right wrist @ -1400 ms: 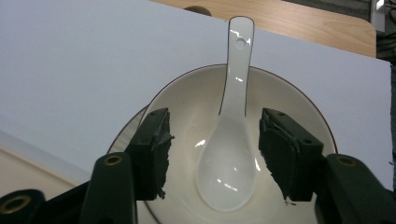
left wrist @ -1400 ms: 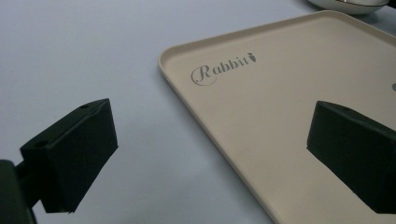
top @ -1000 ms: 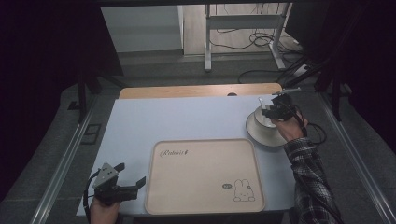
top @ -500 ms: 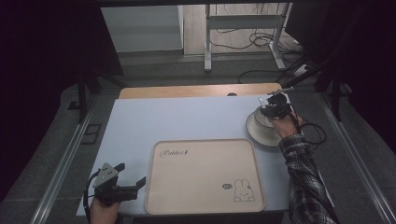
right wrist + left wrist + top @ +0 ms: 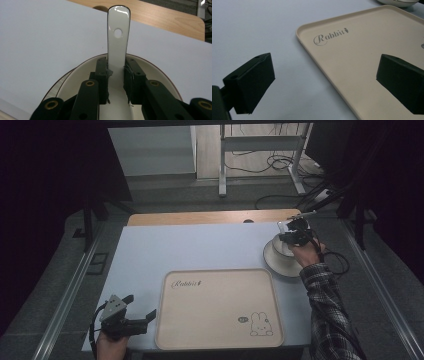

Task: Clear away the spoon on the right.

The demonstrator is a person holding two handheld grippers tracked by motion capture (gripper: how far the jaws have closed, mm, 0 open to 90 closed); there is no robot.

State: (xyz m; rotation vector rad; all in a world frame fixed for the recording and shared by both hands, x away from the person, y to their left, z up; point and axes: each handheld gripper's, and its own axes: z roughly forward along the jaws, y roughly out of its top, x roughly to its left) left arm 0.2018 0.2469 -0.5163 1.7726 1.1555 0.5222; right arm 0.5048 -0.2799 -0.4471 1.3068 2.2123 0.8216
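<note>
A white ceramic spoon [image 5: 117,37] rests in a white bowl [image 5: 155,72] at the table's right, handle pointing away. My right gripper [image 5: 116,67] has just been closing, and its pads now press on both sides of the handle. In the high view that gripper [image 5: 292,234] sits over the bowl [image 5: 276,249], which stands on a plate [image 5: 285,269]. A beige tray [image 5: 220,305] with a rabbit drawing lies at the front middle. My left gripper [image 5: 140,307] hovers open at the tray's left edge; its jaws [image 5: 325,60] straddle the tray rim [image 5: 317,53] with nothing held.
A wooden board [image 5: 210,217] runs along the table's far edge. Beyond it stand a metal frame [image 5: 222,165] and floor cables [image 5: 280,160]. The plate's rim [image 5: 397,2] peeks in past the tray's far corner.
My right gripper has shifted slightly over the bowl and closed onto the spoon handle. The left gripper has stayed where it was.
</note>
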